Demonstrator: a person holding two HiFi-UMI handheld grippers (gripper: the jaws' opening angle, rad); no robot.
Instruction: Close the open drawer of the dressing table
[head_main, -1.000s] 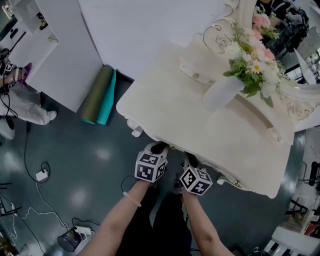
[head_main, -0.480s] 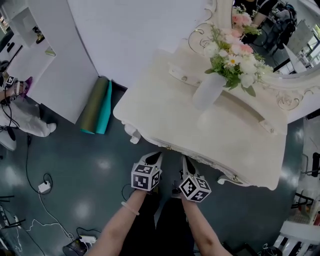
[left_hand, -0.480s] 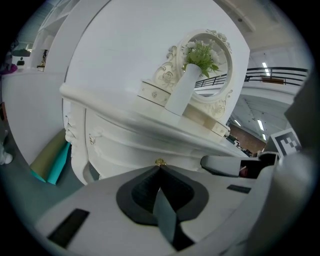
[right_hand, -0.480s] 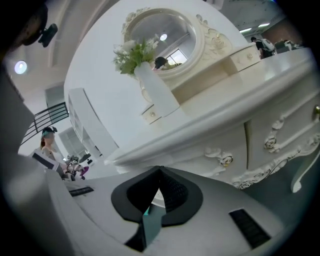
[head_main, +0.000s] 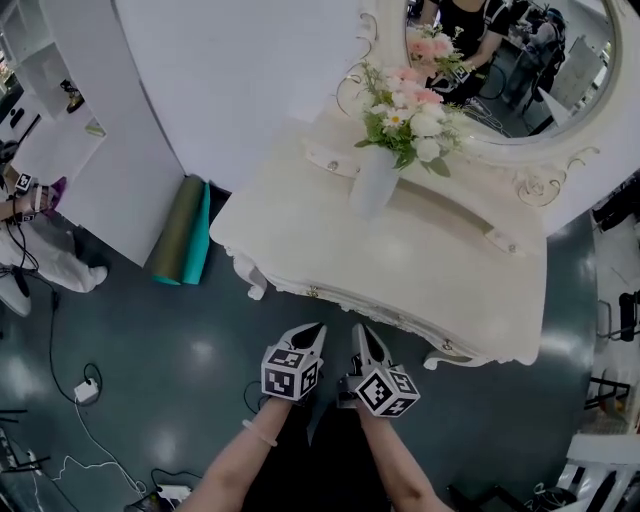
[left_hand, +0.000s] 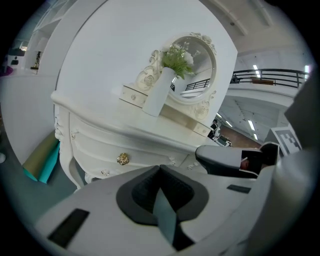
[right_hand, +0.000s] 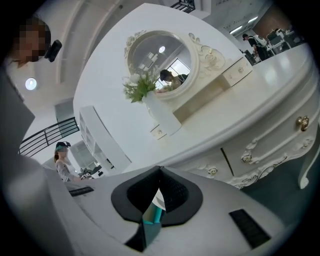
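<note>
While clear of the dressing table (head_main: 440, 270), left claw (head_main: 312, 333), right claw (head_main: 364, 338) — closed, empty

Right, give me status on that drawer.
Left gripper, right gripper: jaws shut, empty, short of the dressing table. Drawer front looks flush, closed. Nothing blocking it; vase upright on top.

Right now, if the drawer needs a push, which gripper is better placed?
Probably left: the left gripper points at the gold knob on the dresser; the right gripper has none ahead.

left gripper (left_hand: 160, 167) | fingers (left_hand: 139, 192) together, empty | dressing table (left_hand: 100, 142) ahead
</note>
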